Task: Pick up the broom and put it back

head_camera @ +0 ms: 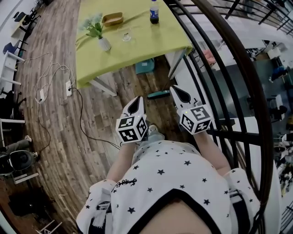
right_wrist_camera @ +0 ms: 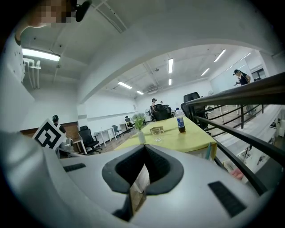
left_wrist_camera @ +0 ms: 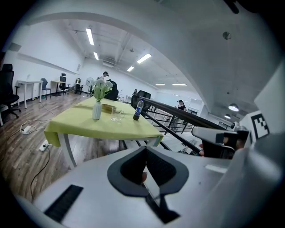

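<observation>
While standing beside the black railing [head_camera: 239,57], holds the left gripper [head_camera: 136,105] and the right gripper [head_camera: 180,94] side by side over the wooden floor [head_camera: 68,146], both pointed ahead toward the table [head_camera: 137,45]. Wears a white shirt [head_camera: 169,183] printed with dark stars.

Has both pairs of jaws pressed together, tip against tip, pinching nothing. Same reading in the left gripper view and the right gripper view: dark pads meeting along 1 thin slit, with no object between them.

Lying flat on the floor just ahead of the right gripper, near the table's leg and close to the railing: a dark teal, elongated thing, apparently the broom [head_camera: 158,94], though too small to tell for certain. Touched by neither gripper. Just beyond it, under the table's edge: 1 lighter teal box [head_camera: 145,66].

Standing on the yellow-green cloth, well apart from both grippers: 1 white vase [head_camera: 104,44] with flowers, 1 clear glass [head_camera: 127,35], 1 wooden tray [head_camera: 112,18] and 1 dark bottle [head_camera: 154,11] with a blue label.

Off to the left on the floor: 1 white power strip [head_camera: 68,87] with cables trailing from it.
</observation>
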{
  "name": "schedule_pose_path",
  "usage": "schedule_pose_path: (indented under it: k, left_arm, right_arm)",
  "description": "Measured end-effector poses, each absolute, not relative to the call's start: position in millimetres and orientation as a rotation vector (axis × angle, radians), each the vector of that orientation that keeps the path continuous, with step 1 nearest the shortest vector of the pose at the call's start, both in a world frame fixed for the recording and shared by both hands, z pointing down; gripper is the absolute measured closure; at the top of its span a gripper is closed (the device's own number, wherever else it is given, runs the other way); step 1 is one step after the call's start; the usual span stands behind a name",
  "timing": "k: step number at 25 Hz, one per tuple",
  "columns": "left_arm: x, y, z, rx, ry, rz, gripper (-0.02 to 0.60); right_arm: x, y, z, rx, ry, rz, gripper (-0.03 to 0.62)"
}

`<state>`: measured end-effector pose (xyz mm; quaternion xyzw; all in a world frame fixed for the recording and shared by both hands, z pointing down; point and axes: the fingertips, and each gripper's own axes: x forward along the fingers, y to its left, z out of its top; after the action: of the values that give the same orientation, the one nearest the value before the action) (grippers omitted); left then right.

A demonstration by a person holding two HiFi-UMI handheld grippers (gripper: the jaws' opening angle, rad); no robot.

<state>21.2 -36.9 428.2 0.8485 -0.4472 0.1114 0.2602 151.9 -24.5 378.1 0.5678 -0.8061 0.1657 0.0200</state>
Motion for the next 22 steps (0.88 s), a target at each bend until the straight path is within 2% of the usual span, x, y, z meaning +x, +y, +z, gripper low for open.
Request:
schedule_pose_path:
  k: [12,22]
  left_arm:
    - [3.1,-91.7,447.6,2.306,-1.139,0.336,0.569]
    - [2.1,-116.5,475.5,2.257,-1.098,0.38,0.569]
  right_arm:
    - [152.8,-79.4,401.5,1.878,-2.383,0.528,0.6]
    - [200.0,-103.8,425.1,2.048,-2.228,0.537,0.6]
